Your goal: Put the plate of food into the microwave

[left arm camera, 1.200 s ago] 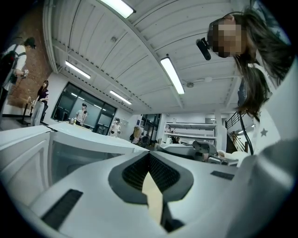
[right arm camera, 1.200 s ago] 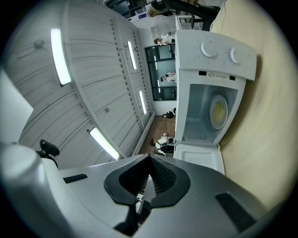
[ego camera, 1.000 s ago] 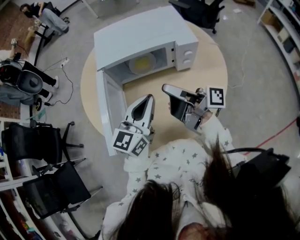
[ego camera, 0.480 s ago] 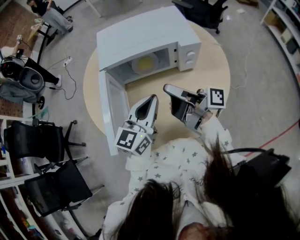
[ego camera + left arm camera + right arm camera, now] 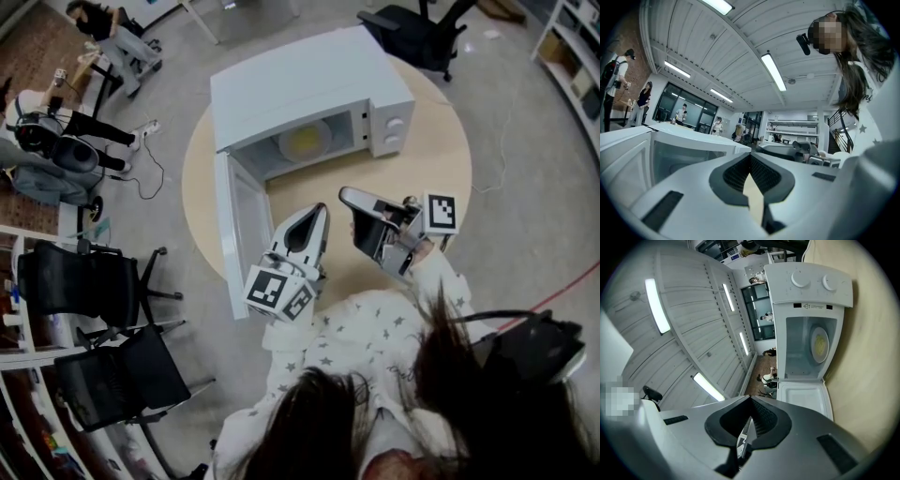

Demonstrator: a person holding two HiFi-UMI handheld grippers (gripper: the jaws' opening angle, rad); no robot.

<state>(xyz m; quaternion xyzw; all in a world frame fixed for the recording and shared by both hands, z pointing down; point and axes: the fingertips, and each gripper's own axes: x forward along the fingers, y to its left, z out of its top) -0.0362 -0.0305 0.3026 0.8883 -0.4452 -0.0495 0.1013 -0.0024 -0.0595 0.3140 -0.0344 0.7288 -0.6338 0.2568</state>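
Fingers (image 5: 733, 174) of my left gripper (image 5: 750, 158) meet at the tips and hold nothing. Above them I see a white ceiling (image 5: 740, 42) with strip lights (image 5: 773, 70). In the right gripper view, my right gripper (image 5: 750, 401) is likewise closed and empty. It faces one microwave (image 5: 806, 324) with two knobs (image 5: 801, 280) and its door (image 5: 804, 399) open, and one plate of food (image 5: 819, 344) sits inside. In the head view, both grippers hover over one round wooden table (image 5: 431, 159) on a grey floor (image 5: 525, 187). Two black chairs (image 5: 84, 281) stand at the left.
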